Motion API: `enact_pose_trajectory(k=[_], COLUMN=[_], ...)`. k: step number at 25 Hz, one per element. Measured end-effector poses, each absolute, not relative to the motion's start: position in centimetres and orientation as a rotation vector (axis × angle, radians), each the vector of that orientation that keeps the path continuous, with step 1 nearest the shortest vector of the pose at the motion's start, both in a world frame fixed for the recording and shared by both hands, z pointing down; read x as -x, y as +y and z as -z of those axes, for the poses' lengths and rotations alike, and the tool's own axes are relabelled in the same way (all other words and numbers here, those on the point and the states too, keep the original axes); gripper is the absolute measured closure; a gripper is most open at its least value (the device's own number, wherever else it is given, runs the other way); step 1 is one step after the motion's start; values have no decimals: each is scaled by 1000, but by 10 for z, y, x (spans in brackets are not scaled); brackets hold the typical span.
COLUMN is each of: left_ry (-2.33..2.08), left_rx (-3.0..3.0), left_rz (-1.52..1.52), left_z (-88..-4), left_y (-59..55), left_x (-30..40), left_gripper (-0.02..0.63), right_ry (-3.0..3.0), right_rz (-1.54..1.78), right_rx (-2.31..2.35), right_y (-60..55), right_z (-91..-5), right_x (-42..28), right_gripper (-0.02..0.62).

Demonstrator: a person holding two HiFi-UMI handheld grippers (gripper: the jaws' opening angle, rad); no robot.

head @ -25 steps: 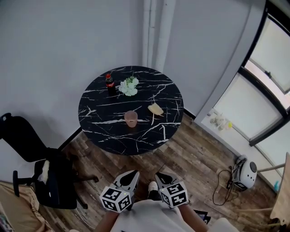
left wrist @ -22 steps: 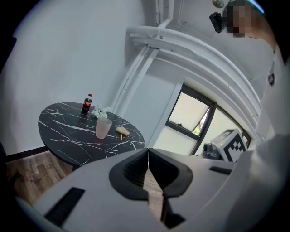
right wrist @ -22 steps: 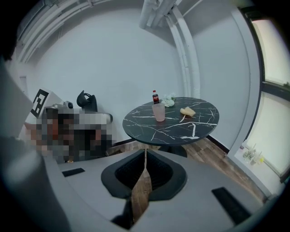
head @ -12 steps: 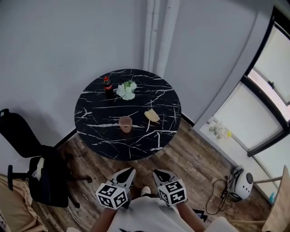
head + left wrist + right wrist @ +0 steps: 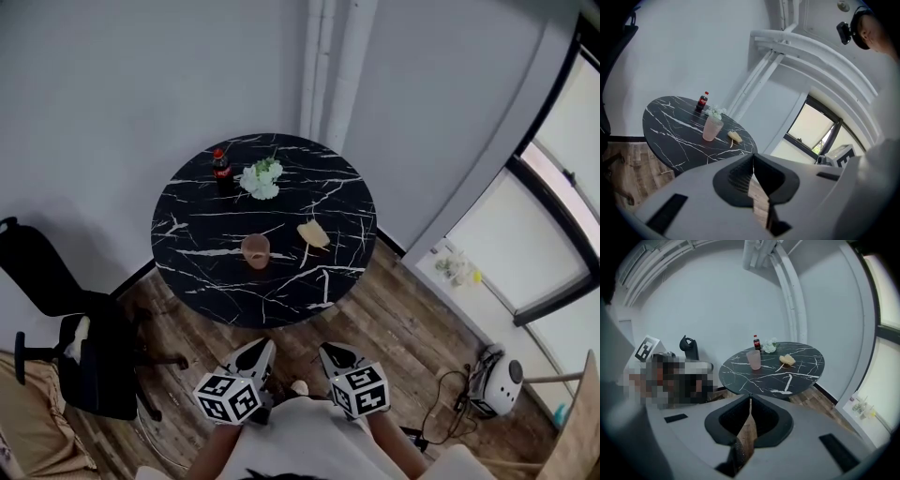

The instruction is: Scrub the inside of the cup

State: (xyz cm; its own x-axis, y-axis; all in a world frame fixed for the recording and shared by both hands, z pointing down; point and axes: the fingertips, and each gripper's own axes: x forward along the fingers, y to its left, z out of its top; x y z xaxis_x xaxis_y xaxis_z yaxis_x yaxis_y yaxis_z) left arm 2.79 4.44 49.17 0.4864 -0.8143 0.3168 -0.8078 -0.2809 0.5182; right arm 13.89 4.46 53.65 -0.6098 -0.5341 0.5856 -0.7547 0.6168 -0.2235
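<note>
A pink ribbed cup stands upright near the middle of the round black marble table. A yellow sponge brush lies to its right. Both grippers hang over the wooden floor on the near side of the table, well short of it. My left gripper is shut and holds nothing. My right gripper is likewise shut and empty. In the left gripper view the cup and brush lie far beyond the jaws of the left gripper. The right gripper faces the cup and brush.
A cola bottle and a small bunch of white flowers stand at the table's far side. A black office chair is on the left. A white appliance with cables sits on the floor at the right. Pipes run up the wall.
The head view has shifted a little, and both grippers sit slightly higher and further left in it. Both stay shut. Nothing on the table has moved.
</note>
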Motion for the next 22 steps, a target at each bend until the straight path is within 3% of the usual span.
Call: enact_pose_trajectory(k=[22], left_ry=[-1353], left_rx=[-2069], left_rz=[25], left_z=[-493], left_y=[-6], left_x=[16], left_gripper=[595], right_ry=[-2347], right_rz=[-684], right_rx=[-987], right_y=[1], right_z=[-546], right_x=[-103], right_gripper=[560])
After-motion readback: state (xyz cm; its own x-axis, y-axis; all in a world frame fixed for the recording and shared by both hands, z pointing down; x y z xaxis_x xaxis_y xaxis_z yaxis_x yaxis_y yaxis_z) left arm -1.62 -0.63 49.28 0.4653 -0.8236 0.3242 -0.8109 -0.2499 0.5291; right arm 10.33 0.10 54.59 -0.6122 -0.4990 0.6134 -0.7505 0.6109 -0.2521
